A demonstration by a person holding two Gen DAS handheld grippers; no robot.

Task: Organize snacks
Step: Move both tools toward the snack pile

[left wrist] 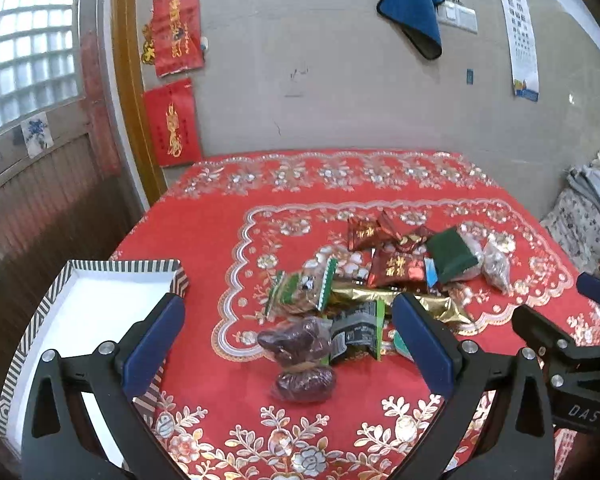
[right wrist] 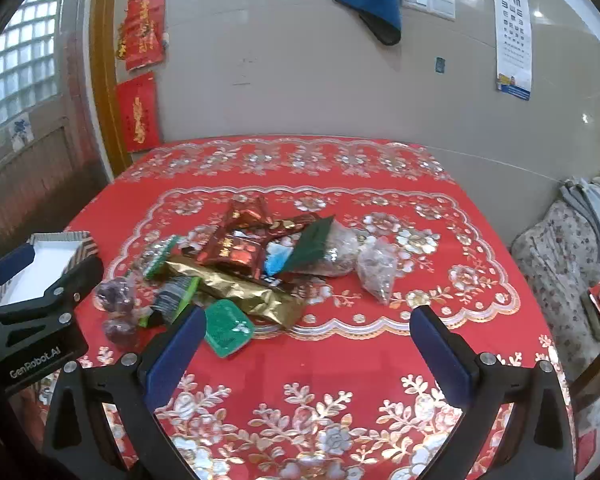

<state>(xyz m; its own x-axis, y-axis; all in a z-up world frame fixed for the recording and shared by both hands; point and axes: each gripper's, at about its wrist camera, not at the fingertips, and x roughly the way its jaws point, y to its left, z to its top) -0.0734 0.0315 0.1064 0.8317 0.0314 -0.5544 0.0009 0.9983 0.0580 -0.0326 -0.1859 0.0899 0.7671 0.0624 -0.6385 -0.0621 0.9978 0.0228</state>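
Sitting in a loose heap in the middle of the red tablecloth (left wrist: 204, 240) are the snacks I have to sort. The nearest ones to my left gripper (left wrist: 288, 344) are the two wrapped dates (left wrist: 300, 364), one behind the other, just ahead of the wide-open fingers and a bit right of the middle. Each date lies long-ways across my view, so the fingers would meet its ends, not its sides. I think I need to turn the gripper first. The striped box (left wrist: 52, 292) sits to the left, empty. My right gripper (right wrist: 306, 344) is also wide open and holds nothing. The green pack (right wrist: 228, 332) lies beside its left finger.
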